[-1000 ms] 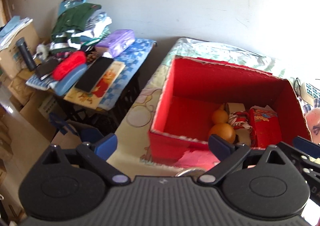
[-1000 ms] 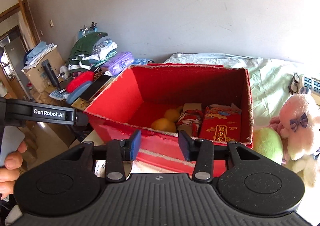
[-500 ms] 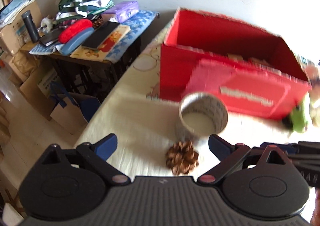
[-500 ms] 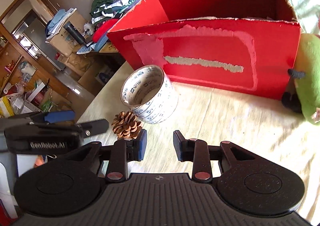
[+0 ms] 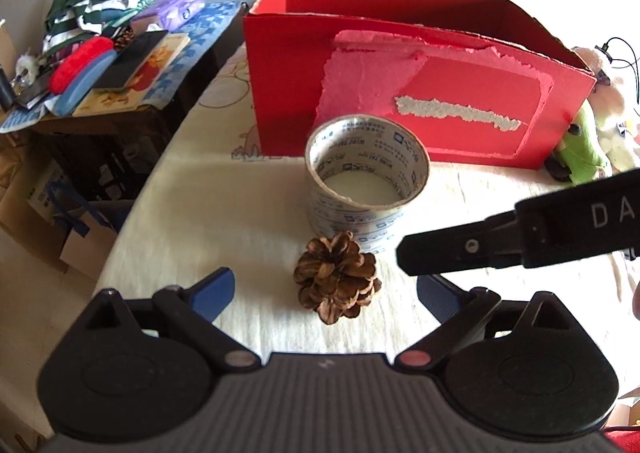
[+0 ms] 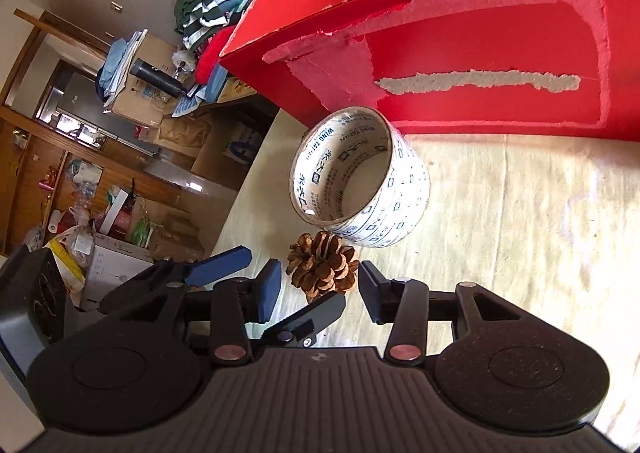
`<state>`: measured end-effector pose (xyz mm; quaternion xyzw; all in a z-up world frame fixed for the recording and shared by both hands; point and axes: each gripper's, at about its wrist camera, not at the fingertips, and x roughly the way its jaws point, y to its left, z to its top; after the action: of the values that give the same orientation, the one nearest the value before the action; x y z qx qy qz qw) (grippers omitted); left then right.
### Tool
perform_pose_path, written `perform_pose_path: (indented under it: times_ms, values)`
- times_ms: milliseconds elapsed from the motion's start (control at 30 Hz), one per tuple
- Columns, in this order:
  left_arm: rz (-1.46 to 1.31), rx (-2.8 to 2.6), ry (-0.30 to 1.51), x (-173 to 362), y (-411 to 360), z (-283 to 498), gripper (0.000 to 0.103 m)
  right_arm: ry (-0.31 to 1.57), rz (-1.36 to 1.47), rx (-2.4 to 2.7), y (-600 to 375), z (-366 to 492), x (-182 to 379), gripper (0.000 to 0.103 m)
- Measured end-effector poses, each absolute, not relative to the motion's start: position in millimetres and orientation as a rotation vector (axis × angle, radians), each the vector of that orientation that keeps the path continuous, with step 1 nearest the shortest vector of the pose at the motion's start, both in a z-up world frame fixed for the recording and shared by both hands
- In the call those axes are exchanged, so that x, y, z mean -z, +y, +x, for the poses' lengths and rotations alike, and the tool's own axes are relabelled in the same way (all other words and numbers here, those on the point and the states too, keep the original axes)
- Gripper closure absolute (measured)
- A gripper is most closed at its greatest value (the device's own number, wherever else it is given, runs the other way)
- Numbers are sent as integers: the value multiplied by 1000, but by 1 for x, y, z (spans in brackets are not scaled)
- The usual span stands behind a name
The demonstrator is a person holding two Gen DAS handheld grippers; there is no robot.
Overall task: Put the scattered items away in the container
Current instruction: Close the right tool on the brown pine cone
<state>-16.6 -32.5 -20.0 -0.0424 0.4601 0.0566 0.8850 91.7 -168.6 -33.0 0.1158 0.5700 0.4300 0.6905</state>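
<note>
Pinecone [image 6: 322, 267] lies seemingly untouched between open right gripper [image 6: 319, 290].

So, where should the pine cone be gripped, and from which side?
Grip the pine cone across its widest middle, descending from above with fingers on its left and right flanks. It sits close against the tape roll behind, so that side is blocked. The left hand-held gripper, open, already straddles it.

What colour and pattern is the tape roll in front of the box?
The tape roll is white with repeated dark blue printed text and small logos, clearest in the right wrist view.
</note>
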Motion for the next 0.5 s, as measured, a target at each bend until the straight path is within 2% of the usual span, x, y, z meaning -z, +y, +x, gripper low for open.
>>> perform_pose_path:
  times_ms: [67,133,167,333,433,500]
  values:
    - [-73,-84,960,22,-30,-15,9,1303,277,-947,-165,93,37,53]
    - [-71,-36,972,26,-26,-13,24,1317,286,-929,-162,94,40,52]
    - [-73,-18,984,28,-24,-11,36,1323,288,-921,-160,94,42,52]
    - [-117,43,1024,39,-11,-3,38,1363,302,-884,-156,95,51,52]
    - [-120,89,1030,40,-10,0,48,1371,308,-857,-156,97,54,53]
    - [-116,106,1029,41,-9,1,49,1385,312,-845,-155,98,57,54]
